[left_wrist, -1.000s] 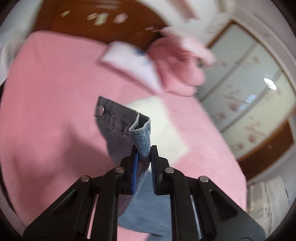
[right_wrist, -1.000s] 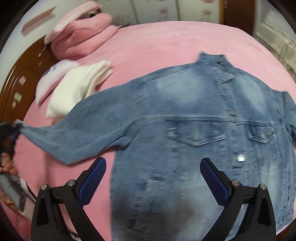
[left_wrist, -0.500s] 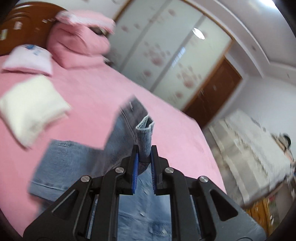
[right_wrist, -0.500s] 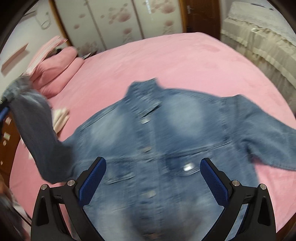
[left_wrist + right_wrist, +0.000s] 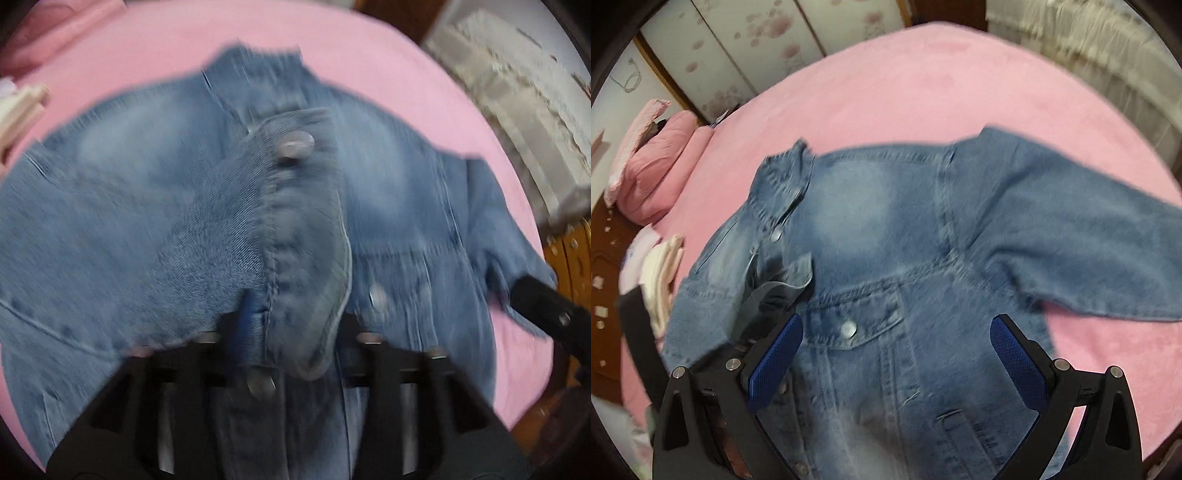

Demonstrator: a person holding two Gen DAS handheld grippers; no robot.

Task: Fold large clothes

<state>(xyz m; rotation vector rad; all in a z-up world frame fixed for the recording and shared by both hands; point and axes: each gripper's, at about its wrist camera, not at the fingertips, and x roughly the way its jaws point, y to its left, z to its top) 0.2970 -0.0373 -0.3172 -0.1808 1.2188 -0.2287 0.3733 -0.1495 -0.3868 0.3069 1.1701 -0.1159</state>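
Left gripper (image 5: 291, 325) points down over the chest of the denim jacket (image 5: 886, 258) with its jaws just parted; the sleeve cuff (image 5: 295, 229) with its metal snap lies loose between the fingers, no longer pinched, draped across the button placket. Right gripper (image 5: 895, 362) hangs wide open above the jacket's chest pocket (image 5: 853, 325) with nothing between its blue pads (image 5: 775, 365); the jacket lies front-up on the pink bedspread (image 5: 905, 92), collar toward the pink pillows (image 5: 653, 173), its other sleeve (image 5: 1089, 236) stretched out flat to the side.
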